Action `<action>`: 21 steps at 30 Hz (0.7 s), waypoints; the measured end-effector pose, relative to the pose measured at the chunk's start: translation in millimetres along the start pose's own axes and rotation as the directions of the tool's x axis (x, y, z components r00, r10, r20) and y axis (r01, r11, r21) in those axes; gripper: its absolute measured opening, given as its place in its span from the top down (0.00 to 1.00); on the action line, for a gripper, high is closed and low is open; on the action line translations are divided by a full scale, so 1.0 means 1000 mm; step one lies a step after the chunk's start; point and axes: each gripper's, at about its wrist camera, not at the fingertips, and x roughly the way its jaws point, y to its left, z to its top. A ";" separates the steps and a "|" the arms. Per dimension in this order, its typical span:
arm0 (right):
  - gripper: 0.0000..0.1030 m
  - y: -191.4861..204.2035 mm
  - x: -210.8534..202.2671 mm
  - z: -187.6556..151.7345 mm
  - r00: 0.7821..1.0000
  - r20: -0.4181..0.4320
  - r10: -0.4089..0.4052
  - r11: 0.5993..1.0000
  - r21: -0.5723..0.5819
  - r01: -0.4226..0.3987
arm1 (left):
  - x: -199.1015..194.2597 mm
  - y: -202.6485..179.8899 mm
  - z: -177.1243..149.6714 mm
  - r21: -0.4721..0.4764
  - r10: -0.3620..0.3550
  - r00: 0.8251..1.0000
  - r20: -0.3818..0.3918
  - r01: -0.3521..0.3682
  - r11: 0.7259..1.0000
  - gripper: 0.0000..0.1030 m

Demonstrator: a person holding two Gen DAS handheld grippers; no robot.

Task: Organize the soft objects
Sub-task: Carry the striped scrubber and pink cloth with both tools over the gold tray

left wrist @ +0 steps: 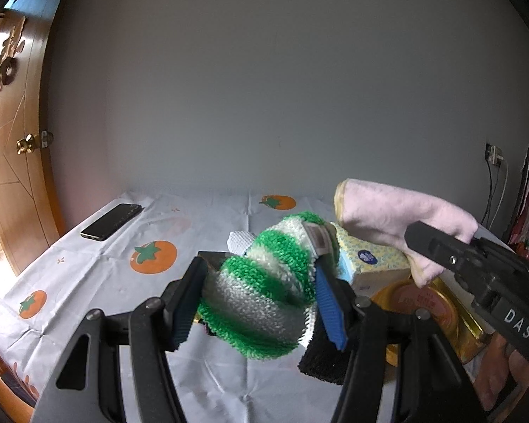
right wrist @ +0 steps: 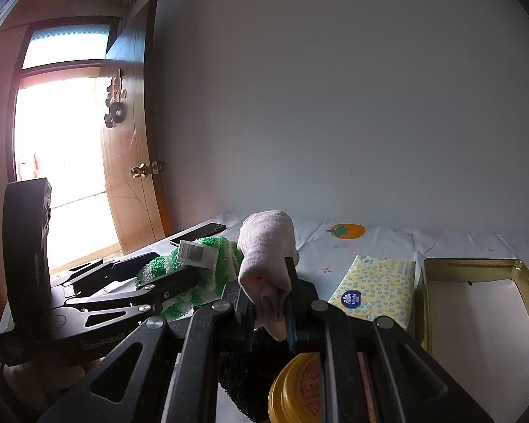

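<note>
Green-striped cloth (left wrist: pixel 264 296) in left tool (left wrist: pixel 261 296), pink cloth (right wrist: pixel 268 257) in right tool (right wrist: pixel 269 303).

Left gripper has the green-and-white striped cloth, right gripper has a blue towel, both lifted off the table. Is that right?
Not quite: the towel in the right gripper is pale pink, not blue; only the gripper's finger pads are blue. The right wrist view shows this. The rest stands: the left gripper holds the green-and-white striped cloth, and both are lifted off the table.

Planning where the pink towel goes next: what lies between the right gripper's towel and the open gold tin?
In the right wrist view, a yellow patterned tissue pack lies flat on the tablecloth between the pink towel and the open gold tin.
</note>
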 end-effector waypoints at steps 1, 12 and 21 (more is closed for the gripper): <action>0.86 0.000 0.000 0.000 1.000 0.000 0.000 1.000 0.000 0.000 | 0.000 0.000 0.000 -0.001 0.001 1.000 0.001 -0.001 1.000 0.42; 0.86 -0.002 -0.003 0.000 1.000 0.010 -0.002 1.000 0.007 0.002 | -0.001 0.000 0.002 -0.004 -0.002 1.000 0.011 0.003 1.000 0.42; 0.86 -0.004 -0.003 0.000 1.000 0.018 -0.008 1.000 0.009 0.008 | 0.001 -0.003 0.006 -0.011 -0.001 1.000 0.019 0.001 1.000 0.42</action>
